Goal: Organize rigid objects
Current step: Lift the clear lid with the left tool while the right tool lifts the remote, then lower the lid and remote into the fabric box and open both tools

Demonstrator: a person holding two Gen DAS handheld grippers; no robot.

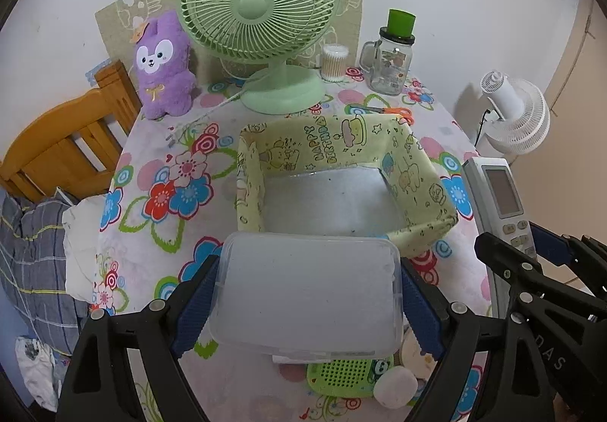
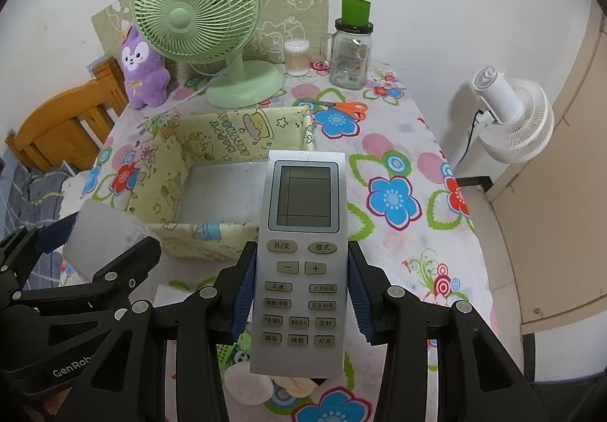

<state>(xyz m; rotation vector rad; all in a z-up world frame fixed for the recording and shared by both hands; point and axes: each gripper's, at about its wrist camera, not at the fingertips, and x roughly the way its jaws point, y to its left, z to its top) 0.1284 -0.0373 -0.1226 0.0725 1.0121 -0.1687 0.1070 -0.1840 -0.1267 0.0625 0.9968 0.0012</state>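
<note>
A clear plastic container is clamped across its width by the left gripper, whose jaws stand wide for that reason, and is held above the near edge of the yellow fabric bin. A silver air-conditioner remote is pinched narrowly at its sides by the right gripper, just right of the bin. Both appear carried clear of the flowered tablecloth, probably for lowering into the open, empty bin.

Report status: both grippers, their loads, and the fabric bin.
Left gripper shut on clear plastic box, above table. Right gripper shut on remote control. Fabric bin ahead, open, nothing visible inside. Nothing blocking.
</note>
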